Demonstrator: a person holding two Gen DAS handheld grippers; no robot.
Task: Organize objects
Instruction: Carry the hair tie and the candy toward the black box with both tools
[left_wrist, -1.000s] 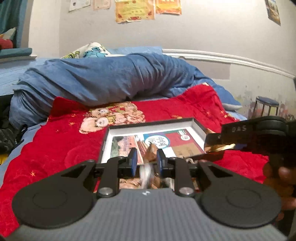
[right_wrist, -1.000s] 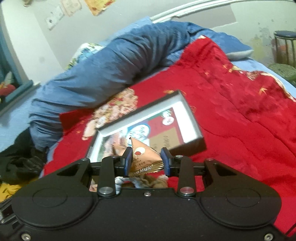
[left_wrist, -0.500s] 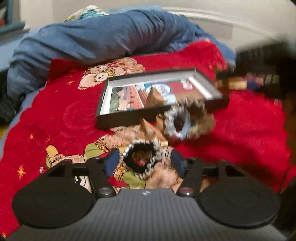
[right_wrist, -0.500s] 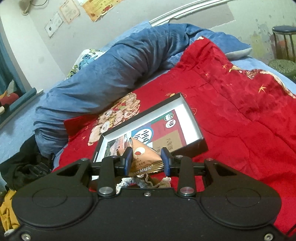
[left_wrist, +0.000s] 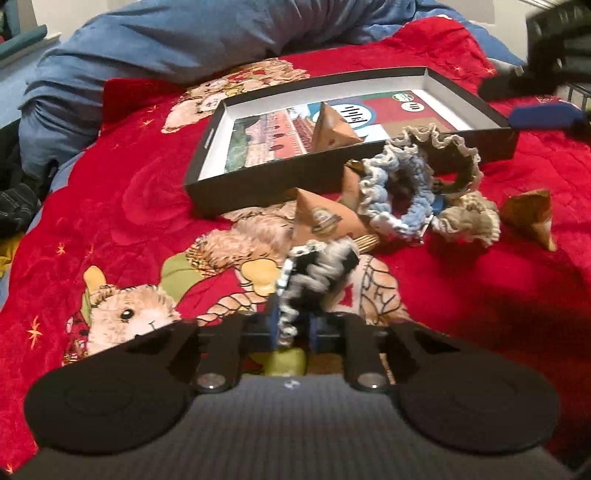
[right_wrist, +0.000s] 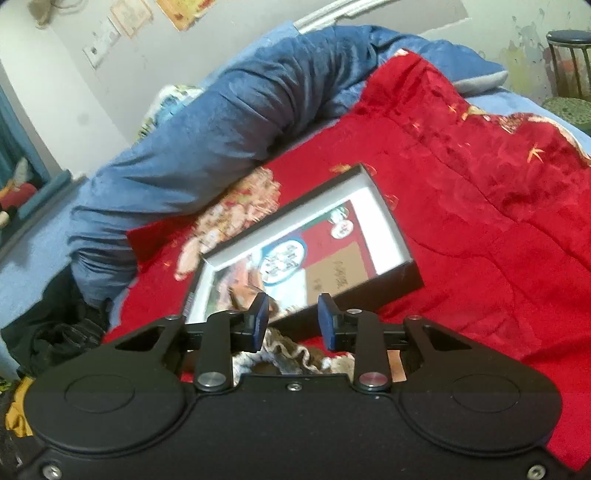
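Left wrist view: the left gripper (left_wrist: 293, 325) is pinching a black scrunchie with pale trim (left_wrist: 317, 273), its fingers (left_wrist: 274, 321) pressed in on the fabric with almost no gap; the scrunchie is bunching up just ahead of the fingertips over the red blanket (left_wrist: 122, 206). Beyond the fingers three more scrunchies are lying in a cluster: a light-blue one (left_wrist: 397, 194), a brown one with cream edging (left_wrist: 448, 158) leaning against the near wall of the black box (left_wrist: 258, 186), and a beige one (left_wrist: 467, 219) to the right of them. Four brown pyramid packets are showing: one (left_wrist: 334, 127) inside the box, one (left_wrist: 323, 219) directly ahead of the fingers, one (left_wrist: 351, 181) partly hidden behind the blue scrunchie, one (left_wrist: 532, 216) far right on the blanket. The right gripper is appearing blurred at the top right corner.

Right wrist view: the right gripper (right_wrist: 293, 319) is closing slightly, yet its fingers (right_wrist: 260, 317) are standing clearly apart with nothing between them. The box (right_wrist: 391, 280) is lying just beyond the fingertips, one packet (right_wrist: 242, 295) inside it near the left finger. Below the fingers, frilled scrunchie fabric (right_wrist: 288, 354) is peeking out; how many I cannot tell
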